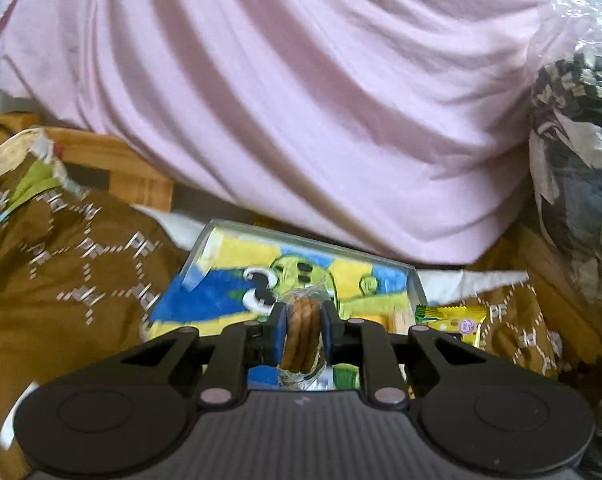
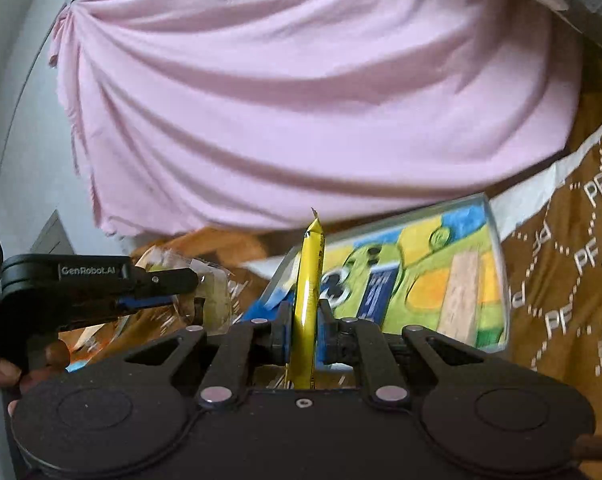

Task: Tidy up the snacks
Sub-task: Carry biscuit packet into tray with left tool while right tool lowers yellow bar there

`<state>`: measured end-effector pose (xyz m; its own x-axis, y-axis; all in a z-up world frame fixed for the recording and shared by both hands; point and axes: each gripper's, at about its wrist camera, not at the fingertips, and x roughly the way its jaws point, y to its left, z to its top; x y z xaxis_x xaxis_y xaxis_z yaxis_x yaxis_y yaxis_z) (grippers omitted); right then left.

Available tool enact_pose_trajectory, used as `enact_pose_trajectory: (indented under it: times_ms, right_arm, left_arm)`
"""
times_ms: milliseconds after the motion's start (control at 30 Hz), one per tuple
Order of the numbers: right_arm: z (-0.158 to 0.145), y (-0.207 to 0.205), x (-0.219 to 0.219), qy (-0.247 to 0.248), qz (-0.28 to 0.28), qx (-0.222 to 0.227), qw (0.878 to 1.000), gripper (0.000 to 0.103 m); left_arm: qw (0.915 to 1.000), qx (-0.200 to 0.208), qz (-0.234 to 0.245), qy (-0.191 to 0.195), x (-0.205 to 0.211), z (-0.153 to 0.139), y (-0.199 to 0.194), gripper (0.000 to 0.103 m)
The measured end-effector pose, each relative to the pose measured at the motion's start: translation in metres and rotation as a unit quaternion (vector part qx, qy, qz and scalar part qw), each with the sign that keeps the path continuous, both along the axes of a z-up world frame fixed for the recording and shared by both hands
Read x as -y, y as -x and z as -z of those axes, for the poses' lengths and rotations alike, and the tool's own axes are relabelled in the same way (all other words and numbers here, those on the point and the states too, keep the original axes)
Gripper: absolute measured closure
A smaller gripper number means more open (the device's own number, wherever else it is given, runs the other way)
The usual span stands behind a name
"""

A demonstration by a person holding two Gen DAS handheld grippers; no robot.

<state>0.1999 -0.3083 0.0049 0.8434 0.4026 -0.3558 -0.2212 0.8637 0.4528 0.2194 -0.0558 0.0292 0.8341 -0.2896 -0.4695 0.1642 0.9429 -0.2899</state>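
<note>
My left gripper point(image 1: 304, 320) is shut on a clear pack of brown biscuits point(image 1: 301, 334), held above a clear box point(image 1: 221, 232) lined with a blue, yellow and green cartoon picture. My right gripper point(image 2: 305, 320) is shut on a yellow snack packet point(image 2: 309, 292), held upright just before the same box point(image 2: 497, 240). In the right wrist view the left gripper point(image 2: 199, 280) shows from the side at the left, with the clear wrapper point(image 2: 213, 300) in its fingers. A blue packet point(image 2: 377, 294) and a pale wafer bar point(image 2: 459, 292) lie in the box.
A brown cloth with white PF print point(image 1: 61, 280) covers the surface around the box; it also shows in the right wrist view point(image 2: 573, 280). A large pink cloth point(image 1: 301, 100) hangs behind. A yellow packet point(image 1: 449, 316) lies right of the box. Plastic-wrapped bundles point(image 1: 573, 140) stand at right.
</note>
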Motion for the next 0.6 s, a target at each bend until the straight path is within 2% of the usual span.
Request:
enact_pose_trajectory:
  times_ms: [100, 267, 600]
  right_arm:
    - [0.007, -0.026, 0.005, -0.001, 0.011, 0.004, 1.0, 0.091]
    - [0.028, -0.062, 0.011, 0.0, 0.012, -0.015, 1.0, 0.091]
    - [0.079, -0.088, 0.019, -0.001, 0.015, -0.088, 0.996, 0.09]
  left_arm:
    - [1.0, 0.001, 0.002, -0.004, 0.012, 0.007, -0.027, 0.084]
    - [0.9997, -0.011, 0.009, -0.017, 0.033, 0.029, -0.067, 0.084]
    - [0.9981, -0.053, 0.018, -0.028, 0.045, 0.076, -0.095, 0.084]
